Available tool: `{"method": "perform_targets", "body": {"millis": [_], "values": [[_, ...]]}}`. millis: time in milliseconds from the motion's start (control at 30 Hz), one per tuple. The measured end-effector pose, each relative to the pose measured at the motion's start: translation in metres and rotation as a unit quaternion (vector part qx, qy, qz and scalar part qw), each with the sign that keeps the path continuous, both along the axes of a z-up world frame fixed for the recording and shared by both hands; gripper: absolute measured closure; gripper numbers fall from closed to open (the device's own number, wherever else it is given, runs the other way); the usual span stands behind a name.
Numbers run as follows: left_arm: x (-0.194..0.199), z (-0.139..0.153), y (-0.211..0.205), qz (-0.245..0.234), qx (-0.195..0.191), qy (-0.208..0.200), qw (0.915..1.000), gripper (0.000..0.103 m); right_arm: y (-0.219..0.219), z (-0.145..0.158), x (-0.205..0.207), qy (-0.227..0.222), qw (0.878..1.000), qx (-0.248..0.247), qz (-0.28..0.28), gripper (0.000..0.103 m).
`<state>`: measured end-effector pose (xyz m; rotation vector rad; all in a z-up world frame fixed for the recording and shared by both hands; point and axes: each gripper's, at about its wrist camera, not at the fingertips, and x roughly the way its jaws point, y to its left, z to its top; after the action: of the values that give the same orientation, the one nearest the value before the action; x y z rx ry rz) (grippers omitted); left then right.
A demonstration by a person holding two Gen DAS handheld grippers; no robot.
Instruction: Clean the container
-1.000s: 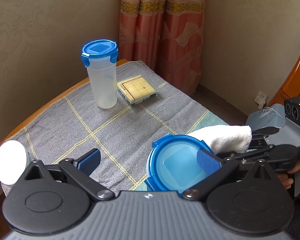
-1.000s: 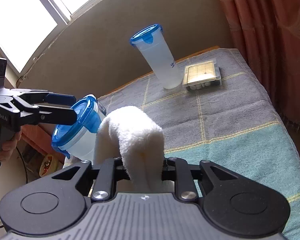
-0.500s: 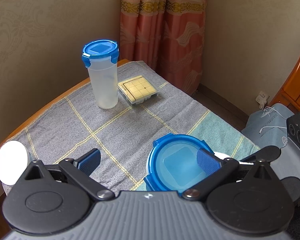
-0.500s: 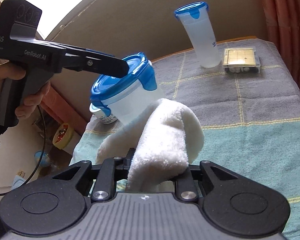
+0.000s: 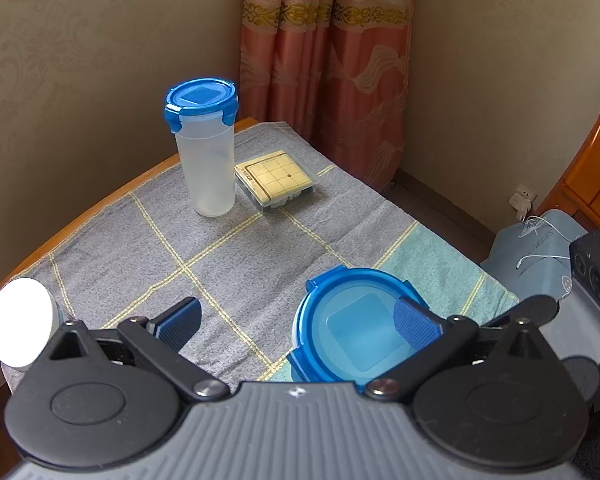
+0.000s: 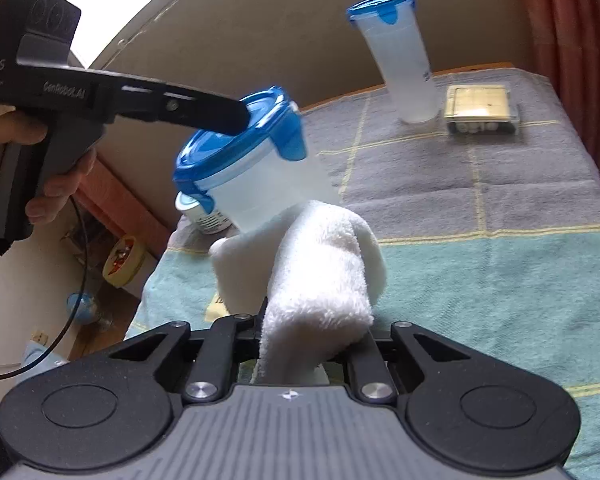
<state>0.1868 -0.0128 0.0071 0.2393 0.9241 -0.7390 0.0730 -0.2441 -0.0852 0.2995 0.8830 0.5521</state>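
Note:
A round clear container with a blue clip lid [image 5: 356,330] [image 6: 252,168] is tilted, its base toward the cloth. My left gripper [image 5: 296,318] stands wide open; its right finger [image 5: 414,322] rests on the lid, and in the right wrist view that finger [image 6: 204,110] presses the lid top. My right gripper [image 6: 312,332] is shut on a folded white cloth [image 6: 320,264] that touches the container's lower side wall. The cloth is hidden in the left wrist view.
A tall clear tumbler with a blue lid [image 5: 204,148] [image 6: 400,56] and a flat yellow grid box [image 5: 274,180] [image 6: 482,108] stand at the far end of the grey checked tablecloth [image 5: 148,248]. A small white-capped jar [image 5: 20,322] [image 6: 200,212] sits at the left edge.
The right gripper swung down and round from beside the lid to below the container, bringing the cloth against its lower wall. The container tilted further. The left gripper stayed put.

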Motion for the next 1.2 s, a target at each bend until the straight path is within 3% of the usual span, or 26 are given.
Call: {"method": "perform_targets", "body": {"millis": [300, 700, 900, 1200], "values": [[-0.001, 0.003, -0.004, -0.004, 0.013, -0.008, 0.9999, 0.000, -0.039, 0.019, -0.001, -0.036, 0.997, -0.012, -0.060, 0.086], [-0.008, 0.007, -0.006, 0.007, 0.022, -0.009, 0.9997, 0.001, -0.059, 0.021, -0.003, -0.042, 0.995, 0.001, -0.086, 0.086], [-0.024, 0.022, -0.008, 0.020, 0.002, -0.031, 0.9993, 0.002, -0.063, 0.027, -0.009, -0.054, 0.995, 0.003, -0.081, 0.086], [-0.052, 0.016, -0.029, 0.044, 0.026, -0.078, 0.9956, 0.002, -0.087, 0.056, -0.019, -0.109, 0.989, -0.007, -0.099, 0.086]]}}
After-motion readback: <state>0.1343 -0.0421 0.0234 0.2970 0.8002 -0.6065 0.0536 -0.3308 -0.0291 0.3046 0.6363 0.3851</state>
